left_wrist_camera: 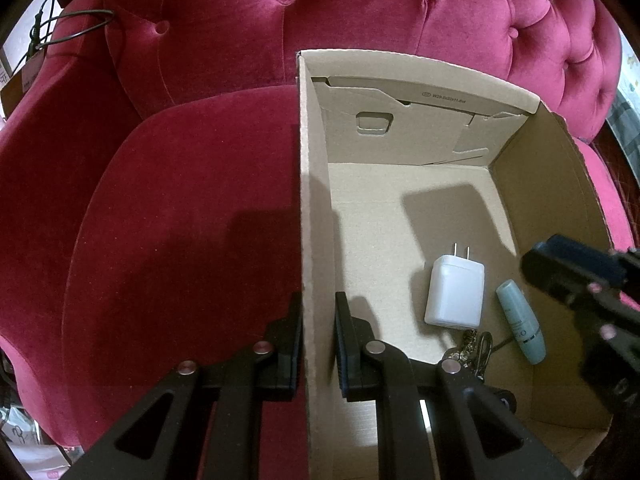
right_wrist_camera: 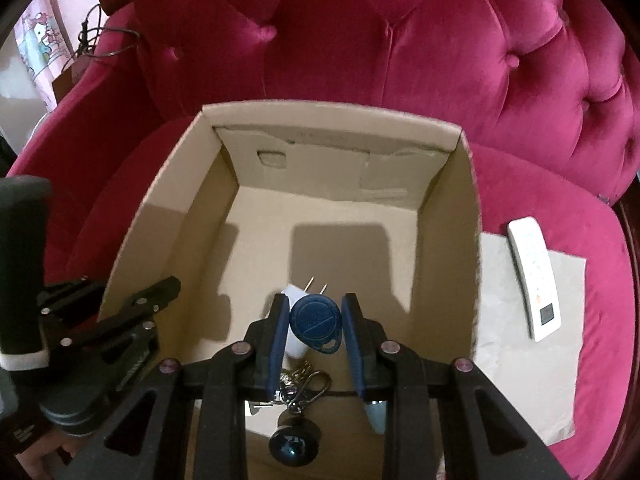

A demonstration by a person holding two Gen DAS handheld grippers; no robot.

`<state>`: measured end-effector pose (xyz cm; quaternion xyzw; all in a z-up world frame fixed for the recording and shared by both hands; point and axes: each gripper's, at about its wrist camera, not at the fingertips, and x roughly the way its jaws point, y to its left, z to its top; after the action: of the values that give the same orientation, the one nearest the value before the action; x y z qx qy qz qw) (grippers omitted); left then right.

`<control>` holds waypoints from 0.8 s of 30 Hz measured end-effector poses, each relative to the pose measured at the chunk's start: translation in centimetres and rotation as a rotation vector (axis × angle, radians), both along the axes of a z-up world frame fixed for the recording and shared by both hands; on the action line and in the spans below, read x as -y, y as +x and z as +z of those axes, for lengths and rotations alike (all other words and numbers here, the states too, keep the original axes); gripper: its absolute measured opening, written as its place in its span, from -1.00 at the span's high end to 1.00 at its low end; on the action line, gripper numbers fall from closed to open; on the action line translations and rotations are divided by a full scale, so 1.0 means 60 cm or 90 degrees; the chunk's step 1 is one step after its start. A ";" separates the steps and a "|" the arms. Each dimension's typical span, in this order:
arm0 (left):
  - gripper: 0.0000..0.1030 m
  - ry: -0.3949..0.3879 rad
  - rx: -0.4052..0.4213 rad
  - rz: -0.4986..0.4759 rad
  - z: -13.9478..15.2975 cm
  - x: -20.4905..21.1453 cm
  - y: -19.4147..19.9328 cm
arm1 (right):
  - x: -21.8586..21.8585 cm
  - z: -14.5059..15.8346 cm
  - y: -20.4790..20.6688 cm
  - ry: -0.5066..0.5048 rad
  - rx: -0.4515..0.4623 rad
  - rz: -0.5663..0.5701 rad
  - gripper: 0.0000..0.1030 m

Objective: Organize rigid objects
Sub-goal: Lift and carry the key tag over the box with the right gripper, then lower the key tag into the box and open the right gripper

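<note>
**Listener:** What sits in the middle of both views?

**Describer:** An open cardboard box (right_wrist_camera: 448, 208) rests on the seat of a crimson tufted armchair (right_wrist_camera: 360, 40). In the left wrist view, the left gripper (left_wrist_camera: 318, 344) straddles the box's near-left wall, one finger outside and one inside, clamped on the cardboard. This likely steadies the box on the soft cushion.

**Listener:** And the other gripper?

**Describer:** In the right wrist view, the right gripper (right_wrist_camera: 314, 332) hangs low over the box, at lower centre of the frame. Its blue pads pinch a round blue key fob (right_wrist_camera: 314, 322), with a chain, a clip and a dark knob (right_wrist_camera: 291, 446) dangling beneath. It appears positioned to set the bunch down inside.

**Listener:** What is already in the box?

**Describer:** In the left wrist view, a white plug-in charger (left_wrist_camera: 454, 294) lies flat on the box floor at lower right, prongs pointing to the far wall. Just beside it lies a pale teal bottle (left_wrist_camera: 522, 322).

**Listener:** Anything left outside?

**Describer:** A white remote control (right_wrist_camera: 534, 278) lies on a pale sheet (right_wrist_camera: 532, 364) at right of the frame, outside the box, seemingly not yet sorted.
</note>
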<state>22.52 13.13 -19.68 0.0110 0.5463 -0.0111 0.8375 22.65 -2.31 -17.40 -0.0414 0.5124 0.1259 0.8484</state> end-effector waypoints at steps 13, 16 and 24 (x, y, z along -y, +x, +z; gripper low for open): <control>0.71 0.003 0.000 -0.002 0.000 0.004 -0.002 | -0.008 -0.037 -0.006 -0.006 -0.027 -0.008 0.45; 0.71 0.002 0.000 -0.002 0.001 0.004 -0.002 | -0.009 -0.039 -0.005 -0.007 -0.026 -0.009 0.45; 0.71 0.002 0.000 -0.001 0.001 0.005 -0.003 | -0.008 -0.033 -0.008 -0.005 -0.024 -0.007 0.44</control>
<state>22.37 12.85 -19.62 0.0127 0.5461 -0.0108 0.8376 22.16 -1.82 -19.40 -0.0395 0.5289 0.1202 0.8392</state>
